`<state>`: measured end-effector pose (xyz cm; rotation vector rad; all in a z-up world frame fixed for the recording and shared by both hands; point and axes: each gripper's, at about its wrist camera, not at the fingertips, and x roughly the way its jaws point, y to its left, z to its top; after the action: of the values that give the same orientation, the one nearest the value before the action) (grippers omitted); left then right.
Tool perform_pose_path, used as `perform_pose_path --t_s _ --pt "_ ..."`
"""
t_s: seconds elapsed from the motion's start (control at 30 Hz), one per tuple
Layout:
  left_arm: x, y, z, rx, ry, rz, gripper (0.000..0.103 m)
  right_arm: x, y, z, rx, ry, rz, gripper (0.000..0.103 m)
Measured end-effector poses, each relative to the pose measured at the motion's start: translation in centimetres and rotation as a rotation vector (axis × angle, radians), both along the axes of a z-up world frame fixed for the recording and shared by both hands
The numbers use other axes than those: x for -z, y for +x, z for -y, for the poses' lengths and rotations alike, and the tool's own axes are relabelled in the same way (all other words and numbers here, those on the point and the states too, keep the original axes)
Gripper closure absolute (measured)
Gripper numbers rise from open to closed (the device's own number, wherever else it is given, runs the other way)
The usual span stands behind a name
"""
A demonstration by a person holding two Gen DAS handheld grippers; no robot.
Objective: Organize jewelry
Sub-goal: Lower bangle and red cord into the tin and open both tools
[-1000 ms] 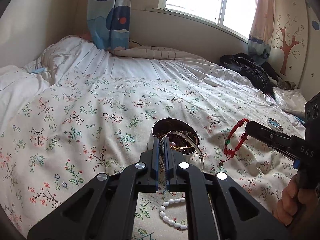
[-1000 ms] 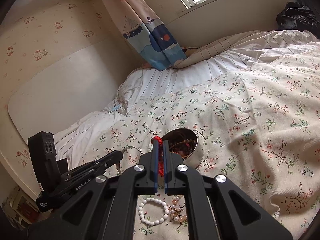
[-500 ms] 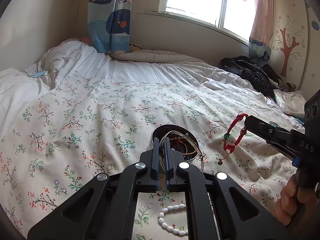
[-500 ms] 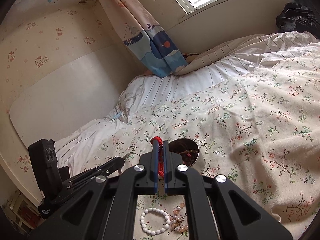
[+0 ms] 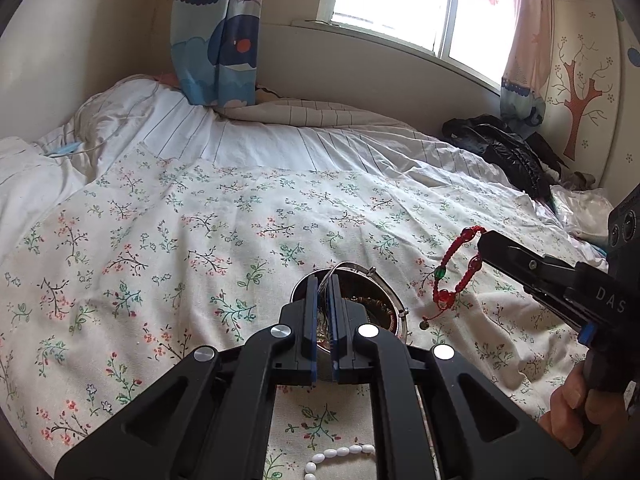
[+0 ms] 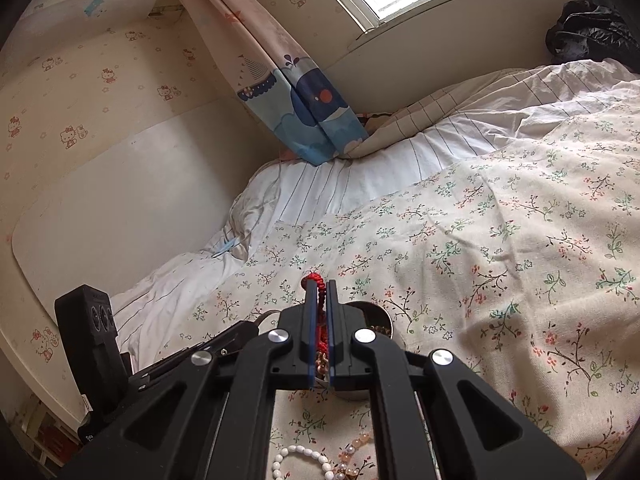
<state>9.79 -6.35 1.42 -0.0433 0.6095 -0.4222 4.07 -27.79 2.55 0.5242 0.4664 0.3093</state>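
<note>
Red bracelet point(image 5: 460, 268) is pinched in the right gripper point(image 5: 486, 240), dangling above the bed point(image 5: 160, 240) just right of the tin point(image 5: 394, 308). Left gripper point(image 5: 325, 280) is clamped on a silver bangle point(image 5: 352, 267) at the tin's rim. Likely step: loading the tin. Next: bracelet carried over the opening, then released.

Open floral bedspread point(image 5: 240, 240) — jewelry tin point(image 5: 384, 308) ahead

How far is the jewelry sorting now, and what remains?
Done: several pieces lie in the metal tin. In hand: the right gripper is shut on the red bead bracelet; the left gripper pinches a silver bangle. Left: the white bead bracelet and pinkish beads on the bedspread.
</note>
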Motion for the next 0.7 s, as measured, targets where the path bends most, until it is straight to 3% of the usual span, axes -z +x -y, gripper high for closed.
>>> perform_pose_path --t_s 0.7 --pt "1.0 2.3 1.8 0.016 0.005 -0.021 0.099 0.8 2.5 -0.8 -0.021 -0.027 -0.021 0.098"
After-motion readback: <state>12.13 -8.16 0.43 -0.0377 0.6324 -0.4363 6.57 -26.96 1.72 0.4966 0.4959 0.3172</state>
